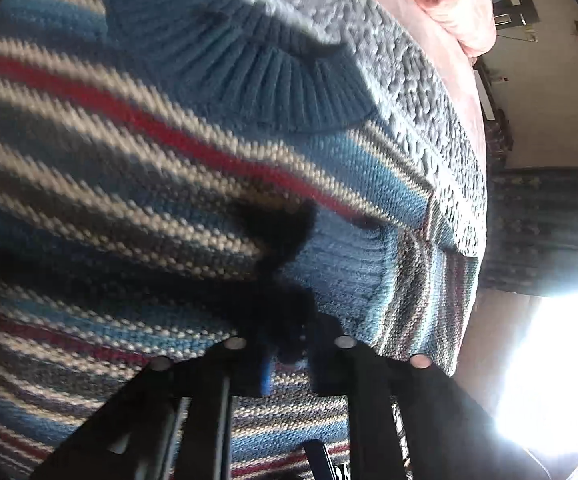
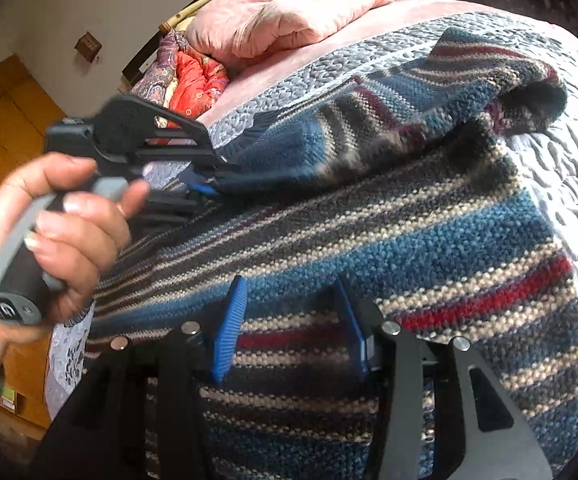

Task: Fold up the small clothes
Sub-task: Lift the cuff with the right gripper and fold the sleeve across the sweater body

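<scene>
Striped knit sweater [image 2: 429, 232] spread on a quilted bed cover [image 2: 561, 168].

Left gripper [image 2: 209, 184], held by a hand [image 2: 49, 236], has its jaws closed on a lifted sweater fold; right gripper [image 2: 289, 320] hovers over the stripes, jaws wide. A "G" logo marks the handle's end.

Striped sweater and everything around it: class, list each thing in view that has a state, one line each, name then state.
striped sweater: spread on the bed, one part lifted and folded over.
left hand-held gripper: held in a hand, apparently shut on the sweater's edge.
right hand-held gripper: open, above the sweater, gripping nothing.
pink pillow: lying rumpled at the head of the bed.
quilted bedspread: laid out under the sweater.
</scene>
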Demonstrator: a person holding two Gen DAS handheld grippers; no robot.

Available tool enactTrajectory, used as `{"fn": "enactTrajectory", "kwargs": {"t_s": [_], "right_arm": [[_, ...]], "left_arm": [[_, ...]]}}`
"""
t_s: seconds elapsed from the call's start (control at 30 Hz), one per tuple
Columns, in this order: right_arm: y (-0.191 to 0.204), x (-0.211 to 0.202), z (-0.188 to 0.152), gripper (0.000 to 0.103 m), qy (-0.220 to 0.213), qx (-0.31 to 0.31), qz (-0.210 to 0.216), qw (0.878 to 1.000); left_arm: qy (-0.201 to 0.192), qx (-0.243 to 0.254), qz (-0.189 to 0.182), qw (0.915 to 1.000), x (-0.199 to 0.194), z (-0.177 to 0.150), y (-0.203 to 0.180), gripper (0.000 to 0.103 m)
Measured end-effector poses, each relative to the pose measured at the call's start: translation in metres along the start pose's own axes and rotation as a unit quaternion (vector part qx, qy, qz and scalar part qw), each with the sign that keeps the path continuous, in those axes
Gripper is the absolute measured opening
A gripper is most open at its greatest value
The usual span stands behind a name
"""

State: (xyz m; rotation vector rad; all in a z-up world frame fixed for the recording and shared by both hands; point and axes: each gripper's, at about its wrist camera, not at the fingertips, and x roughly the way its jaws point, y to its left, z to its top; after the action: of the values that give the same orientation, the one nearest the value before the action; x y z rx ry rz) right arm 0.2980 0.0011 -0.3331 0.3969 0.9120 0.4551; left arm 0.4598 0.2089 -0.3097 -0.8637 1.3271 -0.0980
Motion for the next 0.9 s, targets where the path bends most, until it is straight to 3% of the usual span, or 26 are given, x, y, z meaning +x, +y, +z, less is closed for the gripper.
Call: {"fn": "enactTrajectory", "kwargs": {"t_s": [0.2,0.4,0.63,0.9], "right_arm": [[0.001,0.001,0.001,0.046,-0.002,-0.004,0.002,1.0],[-0.001,0.008,0.004,0.046,-0.001,-0.003,0.004,1.0],[-0.002,0.008,0.006,0.046,-0.001,0.005,0.009,1.0],[-0.002,0.009,0.008,0.046,0.0,0.003,0.013,1.0]], "left_arm": [[-0.048,0.083,-0.01,0.9953,-0.066,0.012,-0.034,0.007],[-0.089,0.132,-0.008,0.9871,-0.139,0.029,-0.047,0.007],[-0.115,0.146,0.02,0.9824,-0.191,0.034,-0.024,0.006],[-0.121,0.107,0.062,0.9848,-0.199,0.042,0.042,0.006]]}}
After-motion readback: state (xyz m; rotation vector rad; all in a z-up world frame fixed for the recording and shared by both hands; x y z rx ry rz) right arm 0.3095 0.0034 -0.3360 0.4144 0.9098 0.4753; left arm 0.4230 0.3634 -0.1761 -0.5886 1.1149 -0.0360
